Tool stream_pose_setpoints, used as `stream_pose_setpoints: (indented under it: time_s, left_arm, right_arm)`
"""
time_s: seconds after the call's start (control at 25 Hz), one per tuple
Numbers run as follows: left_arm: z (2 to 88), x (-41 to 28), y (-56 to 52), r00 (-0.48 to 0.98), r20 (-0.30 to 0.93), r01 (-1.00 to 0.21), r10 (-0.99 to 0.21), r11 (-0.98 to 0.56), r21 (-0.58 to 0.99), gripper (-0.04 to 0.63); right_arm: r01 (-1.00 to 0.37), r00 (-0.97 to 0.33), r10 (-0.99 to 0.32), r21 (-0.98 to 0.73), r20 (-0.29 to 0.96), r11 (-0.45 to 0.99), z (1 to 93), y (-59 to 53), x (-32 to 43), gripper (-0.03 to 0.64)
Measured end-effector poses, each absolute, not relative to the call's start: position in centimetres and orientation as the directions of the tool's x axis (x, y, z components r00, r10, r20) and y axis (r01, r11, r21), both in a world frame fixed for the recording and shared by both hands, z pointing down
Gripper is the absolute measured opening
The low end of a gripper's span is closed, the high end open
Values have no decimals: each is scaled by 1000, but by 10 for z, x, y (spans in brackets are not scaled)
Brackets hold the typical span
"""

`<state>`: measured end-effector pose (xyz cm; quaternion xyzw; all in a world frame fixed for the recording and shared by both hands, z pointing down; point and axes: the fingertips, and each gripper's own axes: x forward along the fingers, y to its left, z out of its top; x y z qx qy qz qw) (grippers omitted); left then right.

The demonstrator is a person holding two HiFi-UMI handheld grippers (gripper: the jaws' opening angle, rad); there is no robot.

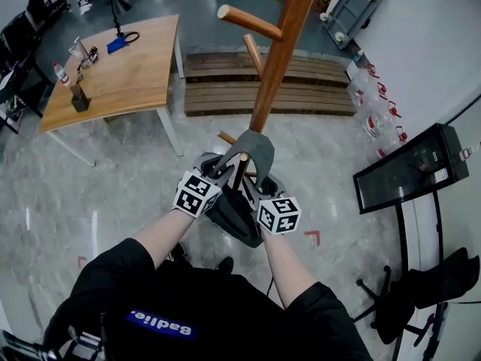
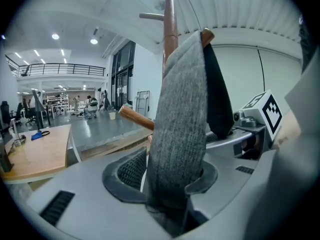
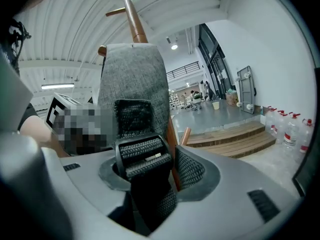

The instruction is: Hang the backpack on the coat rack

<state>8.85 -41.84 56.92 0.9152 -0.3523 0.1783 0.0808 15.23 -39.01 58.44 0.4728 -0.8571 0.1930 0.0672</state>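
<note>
Jaws parted, both pairs — backpack strap [image 2: 177, 134] hangs between each.

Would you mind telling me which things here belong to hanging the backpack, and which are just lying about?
Job in hand: backpack, its grey strap hooked on the coat rack, left gripper, right gripper (both open, strap between the jaws).
Lying about: wooden table, water bottles, dark screen, black chair.

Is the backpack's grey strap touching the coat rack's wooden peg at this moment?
Touching. The left gripper view shows the grey strap draped over the wooden peg, whose tip pokes out beside the fabric.
</note>
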Motion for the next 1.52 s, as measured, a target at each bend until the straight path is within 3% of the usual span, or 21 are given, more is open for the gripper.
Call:
stream_pose_setpoints:
  time_s: [0.16,0.6,1.08,1.28,1.44,1.52]
  left_arm:
    - [544,84,-403,682,329,-688,-653,-725,-12,158]
    - [477,60,-309,766,164,-634,-621,-773,32,169]
    - [481,-31,-171,883,117,-466,-454,-879,100,167]
    - [462,-59,-125,902,78,-431,-424,-892,138,167]
    - [439,-66,-94,911,31,-412,-412,-899,153,164]
    - [426,-67,-83,911,4,-409,-413,-899,157,128]
  right_arm:
    - [-852,-523,-812,-188,257,489,570,-380,164,255]
    - [-931,-363,-901,-72,235,357,538,-281,205,259]
    - [-934,-321,-928,-226,190,277,529,-131,82,258]
    - [-906,-383,-916,-246,123,346,497,-91,30,256]
    - [-858,-476,-879,-234,28,457,452,-67,3,181]
    - [-832,-510,-860,-240,-22,500,433,-58,-2,96]
